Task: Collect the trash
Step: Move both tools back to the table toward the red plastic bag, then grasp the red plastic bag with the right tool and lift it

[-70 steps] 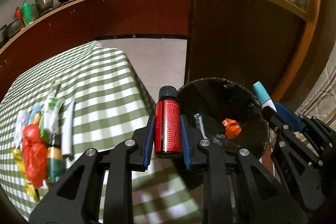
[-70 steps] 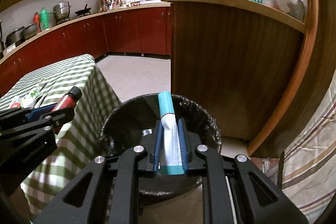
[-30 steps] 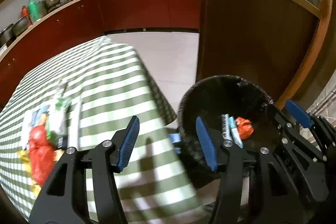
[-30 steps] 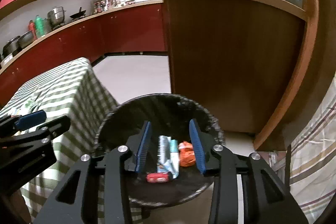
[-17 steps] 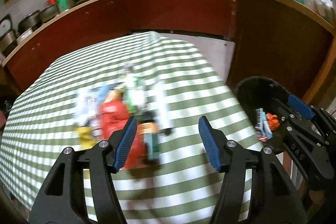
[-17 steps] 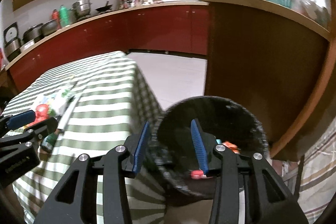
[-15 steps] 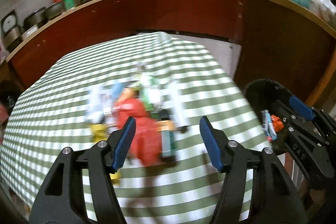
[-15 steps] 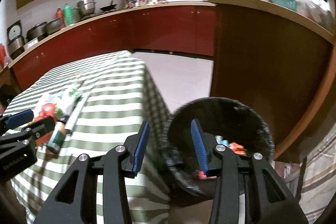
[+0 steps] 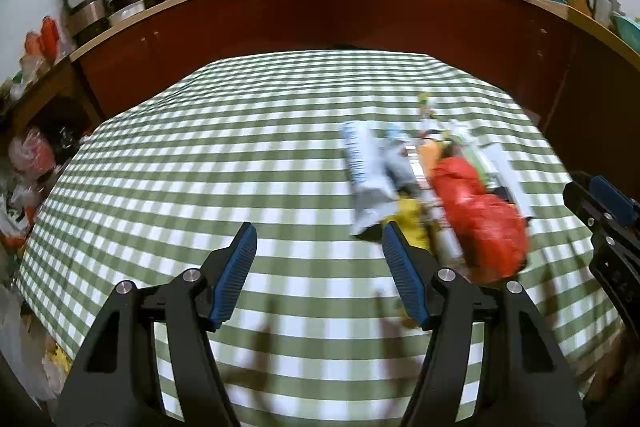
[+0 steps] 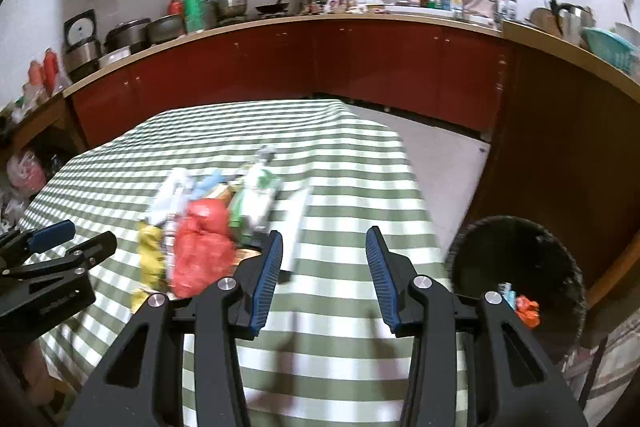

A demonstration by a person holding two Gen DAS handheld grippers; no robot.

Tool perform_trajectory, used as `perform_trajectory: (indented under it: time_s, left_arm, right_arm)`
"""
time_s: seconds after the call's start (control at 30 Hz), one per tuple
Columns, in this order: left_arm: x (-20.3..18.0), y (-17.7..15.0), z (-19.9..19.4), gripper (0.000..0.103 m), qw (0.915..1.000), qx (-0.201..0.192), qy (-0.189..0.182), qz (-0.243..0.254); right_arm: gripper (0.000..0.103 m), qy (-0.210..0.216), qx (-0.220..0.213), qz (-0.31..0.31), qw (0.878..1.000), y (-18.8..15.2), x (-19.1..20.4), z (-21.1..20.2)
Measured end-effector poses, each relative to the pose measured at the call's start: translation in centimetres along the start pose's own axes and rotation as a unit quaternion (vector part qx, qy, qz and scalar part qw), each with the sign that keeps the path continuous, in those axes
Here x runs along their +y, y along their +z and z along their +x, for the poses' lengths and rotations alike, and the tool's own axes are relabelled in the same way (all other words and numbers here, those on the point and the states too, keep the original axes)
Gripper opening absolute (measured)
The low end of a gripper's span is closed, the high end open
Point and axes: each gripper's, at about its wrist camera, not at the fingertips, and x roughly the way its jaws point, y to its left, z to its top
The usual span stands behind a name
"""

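- Green-and-white checked cloth covers the bench [image 9: 200, 187]; the trash pile [image 9: 440, 187] lies on its right part in the left wrist view, blurred.
- Pile contents that can be made out: red crumpled bag [image 9: 480, 211], white-and-blue packet [image 9: 362, 163], yellow wrapper [image 9: 410, 215], long white tube [image 9: 506, 175]. The rest is too smeared to name.
- Left tongs [image 9: 318, 271]: released, blue pads well apart, nothing between them, only bare cloth. The pile sits ahead and to the right of them; the yellow wrapper is just behind the right pad.
- Right tongs [image 10: 322, 275]: released, jaws apart, nothing gripped. The pile [image 10: 216, 223] is ahead and to the left; the red bag [image 10: 202, 243] is just beside the left pad, and the white tube [image 10: 294, 223] runs up to that pad's tip.
- Black-lined bin [image 10: 516, 267] stands on the floor off the bench's right edge, to the right of the right tongs. An orange crumpled scrap [image 10: 527, 309] and a small blue-white piece lie inside.
- Each tongs' tip shows at the edge of the other's view.
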Motion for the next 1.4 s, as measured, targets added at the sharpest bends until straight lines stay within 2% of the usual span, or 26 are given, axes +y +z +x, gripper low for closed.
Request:
perform_trajectory:
  time_s: [0.33, 0.6, 1.13, 1.17, 1.4]
  left_arm:
    - [5.8, -0.7, 0.9, 0.064, 0.9990, 0.006, 0.023, -0.037]
    - [7.3, -1.1, 2.0, 0.064, 0.9985, 0.015, 0.020, -0.049]
    - [7.7, -1.4, 3.3, 0.064, 0.9981, 0.026, 0.003, -0.056]
    - [7.6, -1.5, 3.3, 0.064, 0.9981, 0.026, 0.002, -0.056]
    - [7.4, -1.5, 3.4, 0.064, 0.9981, 0.029, -0.001, -0.054]
  right_arm:
    - [0.047, 0.030, 0.011, -0.034, 0.999, 0.8, 5.0, 1.4]
    - [0.047, 0.027, 0.034, -0.053, 0.998, 0.6, 6.8, 3.0]
    - [0.046, 0.043, 0.058, -0.066, 0.995, -0.2, 8.3, 3.9]
    - [0.041, 0.045, 0.058, -0.066, 0.995, -0.4, 8.2, 3.8]
    - [0.038, 0.046, 0.047, -0.069, 0.995, -0.3, 8.8, 3.4]
